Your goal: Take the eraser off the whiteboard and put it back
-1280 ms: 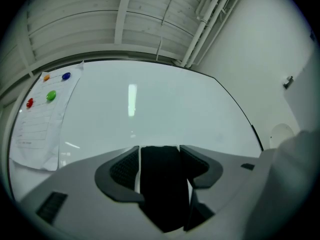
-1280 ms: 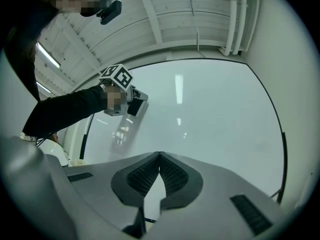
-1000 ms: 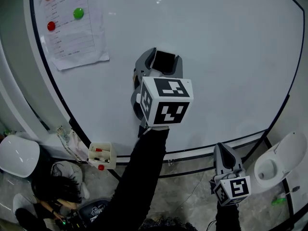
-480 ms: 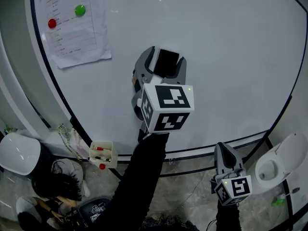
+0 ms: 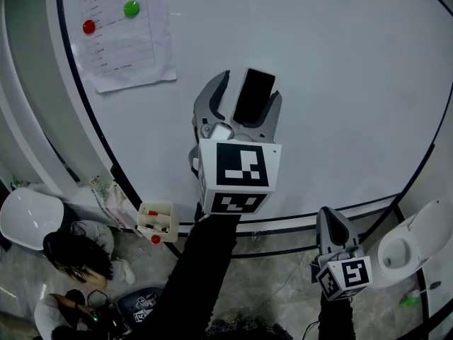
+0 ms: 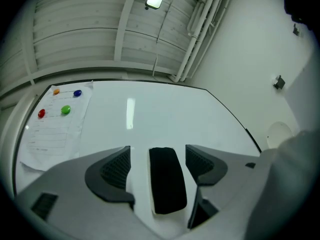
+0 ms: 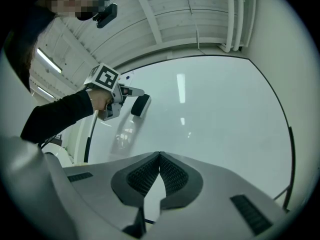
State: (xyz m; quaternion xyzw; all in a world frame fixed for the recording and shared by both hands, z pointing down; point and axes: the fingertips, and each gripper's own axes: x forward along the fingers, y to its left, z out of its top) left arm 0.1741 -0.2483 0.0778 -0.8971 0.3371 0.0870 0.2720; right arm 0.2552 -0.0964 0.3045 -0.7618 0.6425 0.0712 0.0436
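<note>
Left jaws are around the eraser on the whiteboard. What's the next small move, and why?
Probably draw the left gripper straight back off the whiteboard. Its jaws have just been opening and now stand clear of the eraser on both sides, so it looks released onto the board.

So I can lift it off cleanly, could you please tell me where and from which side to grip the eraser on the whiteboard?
I'd grip the eraser across its two long edges, approaching square to the whiteboard: it is a narrow block lying flat against it, so only those edges offer purchase. The left gripper's jaws, having just been opening, straddle it without touching.
</note>
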